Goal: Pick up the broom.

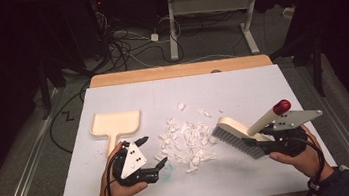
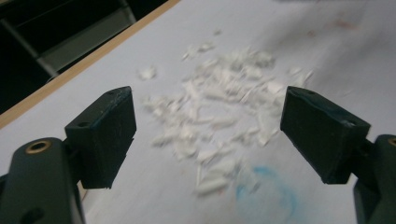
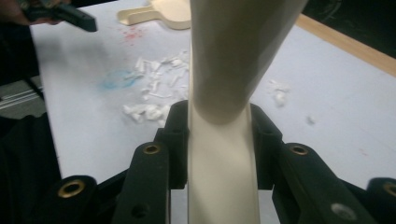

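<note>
I have the brush (image 1: 240,135) clamped by its handle in my right gripper (image 1: 267,134), its jaws tight on it, bristles resting on the surface (image 1: 242,89) just right of the paper scraps (image 1: 185,142). My left gripper (image 1: 151,153) hangs with jaws spread wide and empty, just below the dustpan (image 1: 115,125), which lies flat left of the scraps. I judge the sweep is about to start; next I need the left jaws on the dustpan's handle.
</note>
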A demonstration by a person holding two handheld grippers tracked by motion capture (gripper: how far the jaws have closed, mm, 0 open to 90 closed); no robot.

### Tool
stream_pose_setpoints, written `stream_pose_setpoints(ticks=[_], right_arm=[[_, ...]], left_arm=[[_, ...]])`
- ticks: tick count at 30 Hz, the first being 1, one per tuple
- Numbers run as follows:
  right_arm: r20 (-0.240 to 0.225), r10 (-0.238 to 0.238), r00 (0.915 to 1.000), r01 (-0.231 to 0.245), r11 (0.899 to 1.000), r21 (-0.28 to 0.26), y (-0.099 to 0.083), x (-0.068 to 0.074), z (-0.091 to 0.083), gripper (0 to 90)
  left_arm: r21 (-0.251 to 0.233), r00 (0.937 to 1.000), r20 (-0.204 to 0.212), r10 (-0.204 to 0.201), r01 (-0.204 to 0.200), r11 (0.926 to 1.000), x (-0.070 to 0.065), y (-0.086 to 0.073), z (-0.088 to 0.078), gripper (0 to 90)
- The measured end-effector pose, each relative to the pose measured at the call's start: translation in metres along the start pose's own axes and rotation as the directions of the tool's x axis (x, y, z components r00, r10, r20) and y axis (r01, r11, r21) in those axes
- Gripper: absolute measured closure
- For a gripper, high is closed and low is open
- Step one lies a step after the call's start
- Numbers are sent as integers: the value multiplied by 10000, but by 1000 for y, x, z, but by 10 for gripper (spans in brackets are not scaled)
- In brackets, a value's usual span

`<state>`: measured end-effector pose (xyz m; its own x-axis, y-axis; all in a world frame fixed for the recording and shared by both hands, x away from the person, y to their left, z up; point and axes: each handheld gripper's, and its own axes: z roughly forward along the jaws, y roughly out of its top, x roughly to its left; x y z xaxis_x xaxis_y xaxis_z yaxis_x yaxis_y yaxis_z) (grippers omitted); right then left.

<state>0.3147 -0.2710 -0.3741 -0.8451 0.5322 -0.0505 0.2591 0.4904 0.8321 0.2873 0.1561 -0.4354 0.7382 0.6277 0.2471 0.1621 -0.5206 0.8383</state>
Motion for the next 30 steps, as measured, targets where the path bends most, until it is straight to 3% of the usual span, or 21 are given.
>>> stream_pose_setpoints(ticks=[5,14,18,22,27,30], right_arm=[[833,102,9965,-108,9999,76,0,-6,-5,680],[1510,180,9884,-222,9994,261,-1,-17,-1,680],[1772,297,9837,-361,9988,329,-2,-25,3,680],[1976,361,9796,-454,9981,424,-4,-32,6,680],[2615,166,9651,-367,9967,720,-4,-40,12,680],[2720,234,9620,-468,9957,800,-4,-46,15,680]], left_arm=[[381,9982,-545,-239,260,9989,4,-22,-12,161],[916,9917,-976,-842,932,9914,8,-60,-29,161],[1207,9910,-1095,-765,897,9886,6,-65,-31,161],[1192,9908,-1129,-751,886,9889,6,-65,-31,161],[1243,9903,-1154,-773,916,9880,5,-67,-31,161],[1240,9898,-1191,-779,927,9879,4,-67,-32,161]])
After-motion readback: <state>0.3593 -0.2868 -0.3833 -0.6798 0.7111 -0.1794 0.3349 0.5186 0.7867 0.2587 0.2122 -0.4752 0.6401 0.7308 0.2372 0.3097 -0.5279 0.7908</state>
